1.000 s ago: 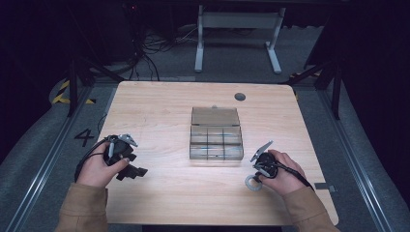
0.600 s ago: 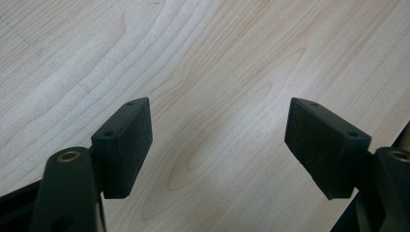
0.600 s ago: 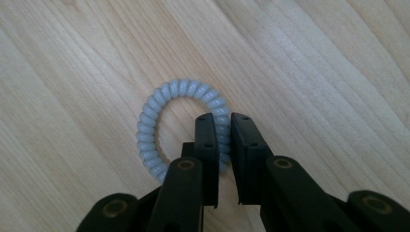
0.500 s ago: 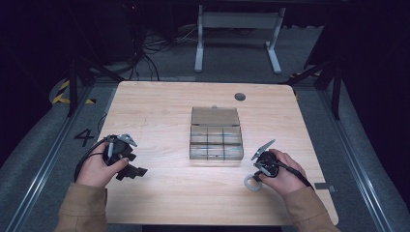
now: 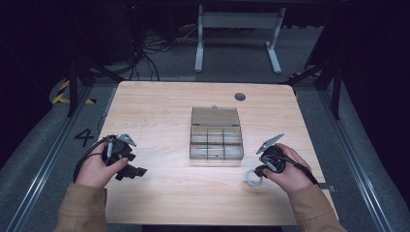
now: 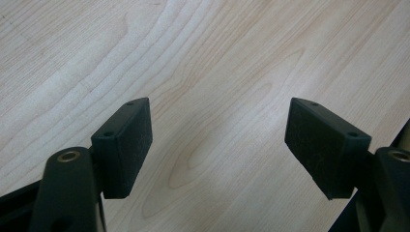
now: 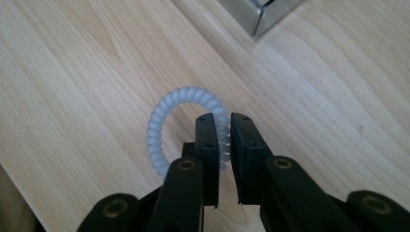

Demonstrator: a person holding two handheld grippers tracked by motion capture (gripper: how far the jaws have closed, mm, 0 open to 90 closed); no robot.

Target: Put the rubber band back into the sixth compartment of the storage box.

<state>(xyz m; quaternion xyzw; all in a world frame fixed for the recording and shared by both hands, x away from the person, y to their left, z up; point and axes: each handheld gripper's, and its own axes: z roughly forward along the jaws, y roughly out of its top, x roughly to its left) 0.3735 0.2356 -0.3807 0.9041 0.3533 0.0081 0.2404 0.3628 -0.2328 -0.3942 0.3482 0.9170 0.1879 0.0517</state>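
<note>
Pale blue-white spiral coil hair tie (image 7: 186,128), a plastic ring, lies flat on the light wooden desk (image 5: 159,116) near its 5 o'clock corner, and it sits just where it sat a second ago. What has changed is small: the right tool (image 7: 222,126) has settled onto the ring, and its two black jaws now stand nearly together with one strand of the coil pinched between them (the rest of the ring curves away to 10 o'clock of the jaws in the right gripper view). From the high view the same right tool (image 5: 263,169) shows with the tie (image 5: 252,178) hanging off its 7 o'clock side. The grip looks made, so the lift seems the next step, though the ring has not yet left the wood.

Across the desk, the left tool (image 6: 217,140) has hardly stirred. Its jaws are spread wide over bare grain and grasp nothing; in the high view it rests near the desk's 8 o'clock edge (image 5: 130,171).

At the middle stands a clear plastic compartment box (image 5: 216,144) with its lid tipped back toward 12 o'clock, and one shiny corner of it shows at the top of the right gripper view (image 7: 263,14). It lies at about 10 o'clock from the tie, near but apart, and nothing stands between them. A small dark round grommet (image 5: 240,96) sits far off at 12 o'clock.
</note>
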